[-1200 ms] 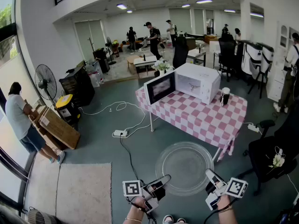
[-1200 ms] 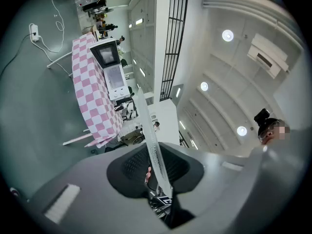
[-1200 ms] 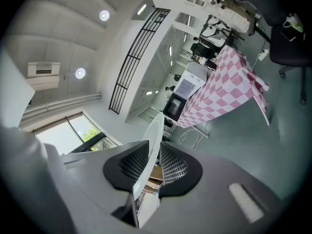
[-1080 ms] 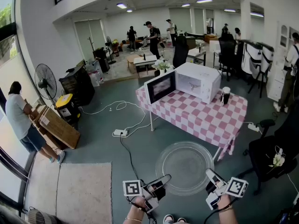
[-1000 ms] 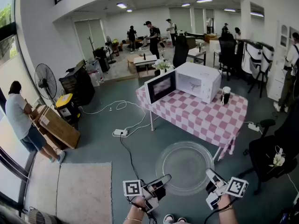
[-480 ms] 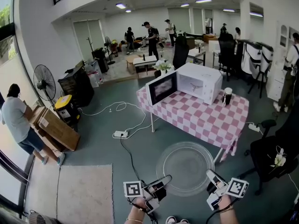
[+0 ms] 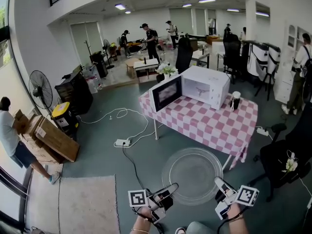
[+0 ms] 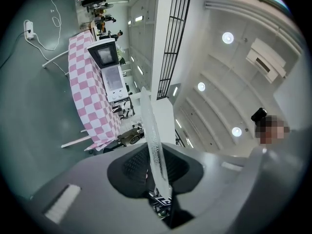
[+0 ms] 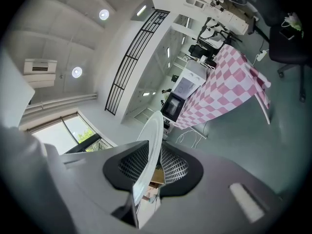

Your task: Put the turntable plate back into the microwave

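I'm holding the turntable plate (image 7: 192, 174) in mid-air at the bottom centre of the head view, well short of the table (image 7: 214, 126) and above the grey floor (image 7: 97, 155). The left gripper (image 7: 170, 186) has the plate's lower left rim and the right gripper (image 7: 218, 182) has its lower right rim.

In the left gripper view, the glass edge (image 8: 154, 145) runs up between the dark pads (image 8: 134, 167), and the gripper (image 8: 157, 174) is narrowed down onto it. In the right gripper view, the pale rim (image 9: 150, 150) sits the same way between the ribbed pads (image 9: 173, 165), and that gripper (image 9: 148, 172) is clamped on it at a middling width.

The microwave (image 7: 207, 86) stands on the pink-and-white checked table in the upper middle of the head view. Its door (image 7: 165, 92) is swung open to the left and the cavity faces me. A dark cup (image 7: 235, 100) stands just to the right of the microwave. At the far left, a person (image 7: 10, 138) bends by a cardboard box (image 7: 52, 138), with a standing fan (image 7: 40, 87) above them.
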Tool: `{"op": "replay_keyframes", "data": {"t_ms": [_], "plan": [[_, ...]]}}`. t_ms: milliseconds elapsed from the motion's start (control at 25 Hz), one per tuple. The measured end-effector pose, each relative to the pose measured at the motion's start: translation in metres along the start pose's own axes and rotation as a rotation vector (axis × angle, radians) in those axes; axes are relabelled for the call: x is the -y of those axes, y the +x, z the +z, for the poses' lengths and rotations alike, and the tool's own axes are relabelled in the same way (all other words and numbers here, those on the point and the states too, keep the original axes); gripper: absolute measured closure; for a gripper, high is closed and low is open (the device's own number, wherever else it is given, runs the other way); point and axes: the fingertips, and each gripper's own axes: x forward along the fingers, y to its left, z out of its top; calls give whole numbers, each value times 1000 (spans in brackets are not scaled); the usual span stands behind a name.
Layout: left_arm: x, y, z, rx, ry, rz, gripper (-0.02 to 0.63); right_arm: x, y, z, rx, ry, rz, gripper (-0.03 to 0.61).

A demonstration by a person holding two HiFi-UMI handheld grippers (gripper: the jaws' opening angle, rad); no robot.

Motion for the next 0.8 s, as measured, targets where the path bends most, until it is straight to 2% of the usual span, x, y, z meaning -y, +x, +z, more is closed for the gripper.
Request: {"op": "replay_keyframes", "data": {"t_ms": [200, 320, 440, 480, 640, 800], "plan": [[-9, 6, 11, -13, -17, -5, 569, -12, 19, 7, 7, -10, 90, 500], [-20, 16, 23, -17, -21, 0, 568, 1, 29, 16, 0, -10, 46, 500], [-30, 30, 37, -12, -32, 1, 568, 23, 38, 29, -6, 5, -50, 500], [-34, 36, 42, -12, -38, 2, 568, 27, 43, 36, -7, 1, -54, 500], [-50, 60, 64, -17, -45, 16, 565, 22, 75, 63, -7, 9, 55, 500], [-61, 85, 93, -8, -35, 22, 566, 34, 103, 91, -26, 23, 44, 500]]}}
